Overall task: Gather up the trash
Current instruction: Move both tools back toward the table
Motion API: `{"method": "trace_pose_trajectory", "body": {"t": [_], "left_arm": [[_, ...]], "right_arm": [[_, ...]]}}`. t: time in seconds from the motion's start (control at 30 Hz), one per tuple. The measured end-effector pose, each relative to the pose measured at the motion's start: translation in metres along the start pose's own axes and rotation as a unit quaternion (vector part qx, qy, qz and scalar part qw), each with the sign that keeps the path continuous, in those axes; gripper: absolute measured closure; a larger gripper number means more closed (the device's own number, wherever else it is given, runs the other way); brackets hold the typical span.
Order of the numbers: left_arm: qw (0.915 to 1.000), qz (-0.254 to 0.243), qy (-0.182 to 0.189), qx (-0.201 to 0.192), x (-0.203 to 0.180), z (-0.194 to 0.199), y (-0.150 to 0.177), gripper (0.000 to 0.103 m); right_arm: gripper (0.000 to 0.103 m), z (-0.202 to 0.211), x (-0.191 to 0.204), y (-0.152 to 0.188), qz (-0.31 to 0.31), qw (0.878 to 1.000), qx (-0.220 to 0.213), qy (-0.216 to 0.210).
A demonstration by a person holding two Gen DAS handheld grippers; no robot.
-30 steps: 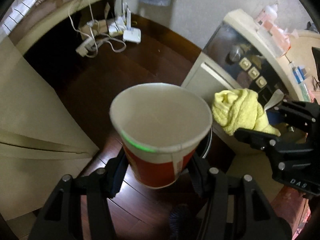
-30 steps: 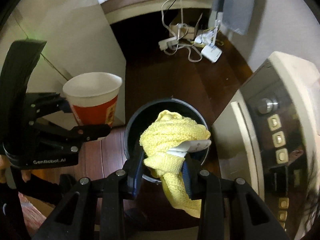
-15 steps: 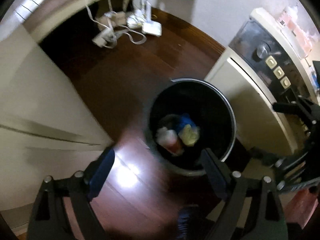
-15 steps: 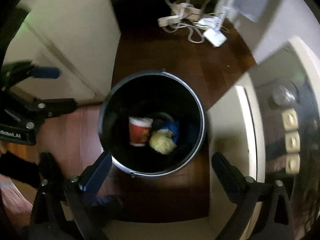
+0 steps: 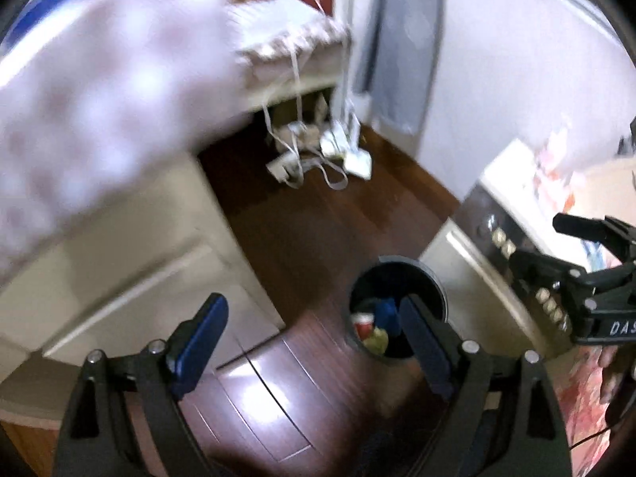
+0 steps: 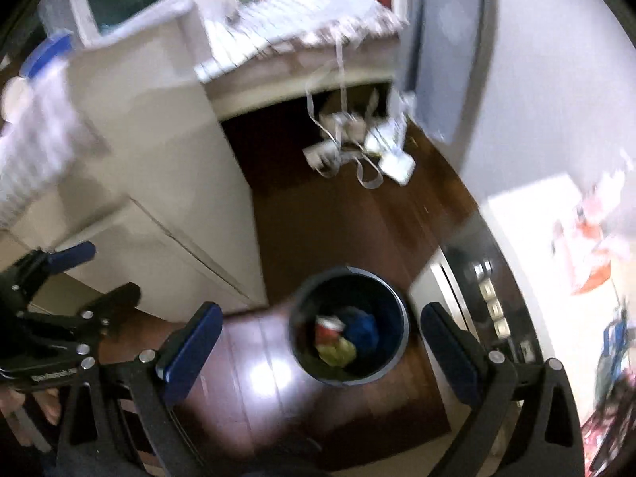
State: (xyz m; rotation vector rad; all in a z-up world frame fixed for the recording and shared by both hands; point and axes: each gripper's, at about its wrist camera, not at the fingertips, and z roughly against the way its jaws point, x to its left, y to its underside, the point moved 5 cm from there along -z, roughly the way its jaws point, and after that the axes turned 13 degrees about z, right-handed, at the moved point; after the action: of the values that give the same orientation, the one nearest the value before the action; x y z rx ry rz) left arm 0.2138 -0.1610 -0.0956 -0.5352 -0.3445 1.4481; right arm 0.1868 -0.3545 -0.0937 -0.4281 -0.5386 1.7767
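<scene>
Trash bin (image 6: 349, 328) on the dark floor (image 6: 338, 218), holding a red cup (image 6: 326, 328) and yellow cloth (image 6: 338, 351); left gripper (image 5: 314, 342) and right gripper (image 6: 318, 342) both spread wide and empty, best lifted clear before seeking further trash.

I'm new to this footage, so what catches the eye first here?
The black trash bin on the dark wood floor, holding a red paper cup, a yellow cloth and something blue. Both the left gripper and right gripper hang above it, jaws wide and empty.
</scene>
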Motion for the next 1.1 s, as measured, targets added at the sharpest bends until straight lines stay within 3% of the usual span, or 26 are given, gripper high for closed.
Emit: {"method": "trace_pose_trajectory", "body": {"t": [0.3, 0.5, 0.9, 1.1], "left_arm": [[0.9940, 0.058, -0.036, -0.085, 0.067, 0.092, -0.017, 0.014], [0.9813, 0.105, -0.057, -0.151, 0.124, 0.151, -0.018, 0.014], [0.9554, 0.172, -0.108, -0.214, 0.228, 0.192, -0.022, 0.014], [0.9490, 0.198, -0.112, -0.219, 0.269, 0.196, -0.026, 0.014]], "right_arm": [[0.002, 0.088, 0.097, -0.065, 0.055, 0.995, -0.085, -0.011], [0.002, 0.124, 0.160, -0.092, 0.097, 0.987, -0.124, -0.021], [0.002, 0.155, 0.247, -0.146, 0.143, 0.967, -0.200, -0.066], [0.006, 0.143, 0.296, -0.182, 0.157, 0.960, -0.214, -0.086]]}}
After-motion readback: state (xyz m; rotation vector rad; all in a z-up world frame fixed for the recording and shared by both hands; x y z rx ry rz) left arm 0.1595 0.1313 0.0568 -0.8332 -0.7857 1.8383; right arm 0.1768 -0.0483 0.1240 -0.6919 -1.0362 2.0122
